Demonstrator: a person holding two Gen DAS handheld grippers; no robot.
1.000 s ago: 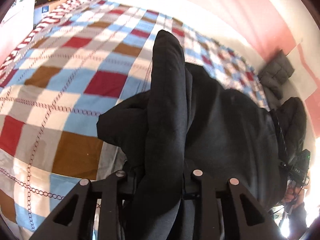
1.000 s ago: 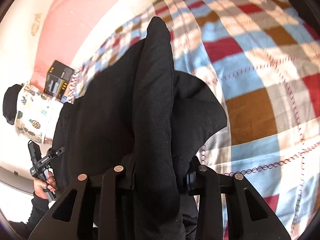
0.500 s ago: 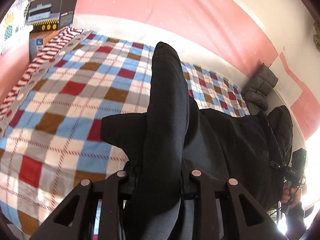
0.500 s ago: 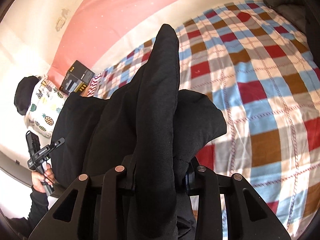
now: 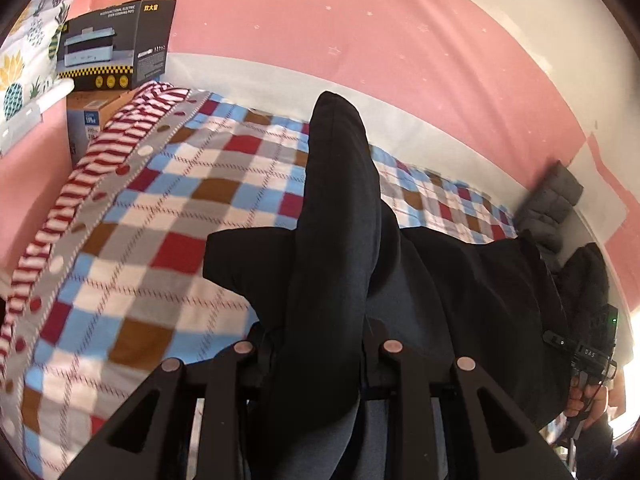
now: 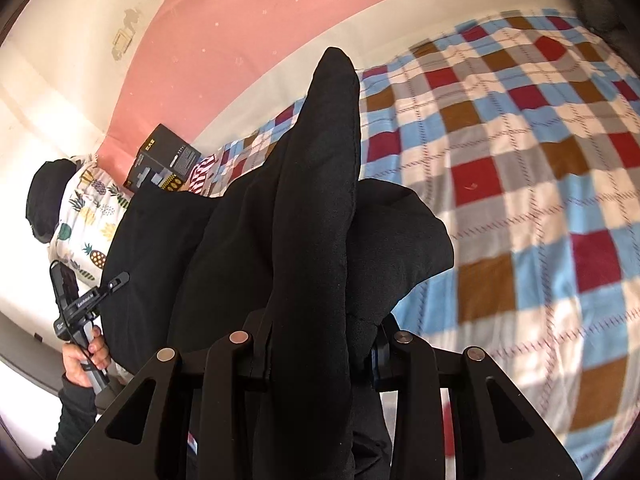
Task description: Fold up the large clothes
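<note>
The left gripper (image 5: pixel 320 344) pinches a thick fold of the black garment (image 5: pixel 336 216), and the right gripper (image 6: pixel 316 336) is clamped on another fold of the same garment (image 6: pixel 320 200). The cloth stretches between the two grippers and hangs above the checked bedspread (image 5: pixel 172 216), with a corner drooping toward it. A striped cloth (image 5: pixel 100 148) lies along the bed's far edge. Behind it a dark printed box (image 5: pixel 116 44) stands on a carton, against the pink wall (image 5: pixel 360 32).
</note>
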